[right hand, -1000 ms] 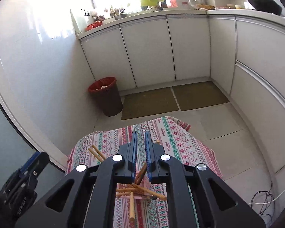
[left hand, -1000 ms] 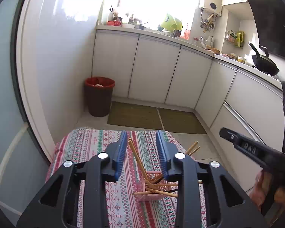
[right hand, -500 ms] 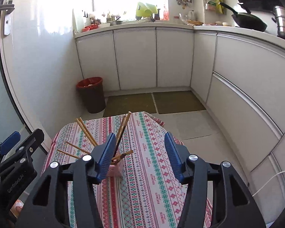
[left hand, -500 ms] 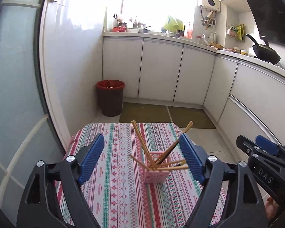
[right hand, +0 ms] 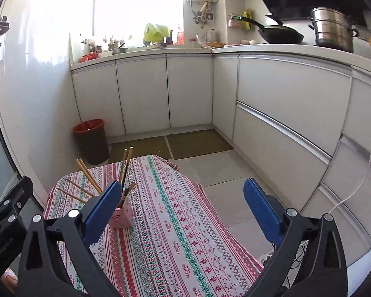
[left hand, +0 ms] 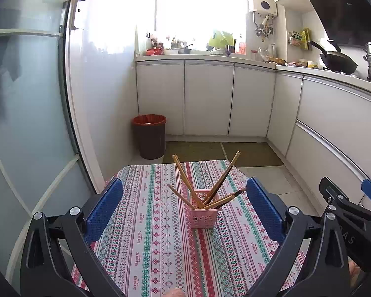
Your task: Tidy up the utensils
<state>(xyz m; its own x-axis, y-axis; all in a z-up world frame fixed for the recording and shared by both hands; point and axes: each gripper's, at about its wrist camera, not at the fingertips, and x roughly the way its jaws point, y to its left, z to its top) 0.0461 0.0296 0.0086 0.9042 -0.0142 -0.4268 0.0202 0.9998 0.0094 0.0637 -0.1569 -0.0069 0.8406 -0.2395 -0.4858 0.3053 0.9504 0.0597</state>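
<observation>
On a small desk (left hand: 146, 247) covered with a striped, patterned cloth, a pink perforated holder (left hand: 204, 209) stands upright near the middle. Wooden chopsticks (left hand: 185, 180) rest inside it, fanning outward at different angles, some leaning left and some right; a few have dark tips.

The left hand-held gripper (left hand: 184, 206) hangs above the near side of the desk, its blue-padded jaws opening wide with nothing pressed between them. From its camera the holder appears in the gap between the two pads, but farther along the desk and touching neither.

The right hand-held gripper (right hand: 183, 205) is also opening, its jaws spread wide and gripping nothing. In its view the holder (right hand: 121, 216) sits just behind the left blue pad, partly hidden by it, with the chopsticks (right hand: 87, 175) rising above.

Beyond the desk are white kitchen cabinets (left hand: 207, 99), two floor mats (left hand: 222, 151), and a dark bin with a red liner (left hand: 149, 136) against the wall.
</observation>
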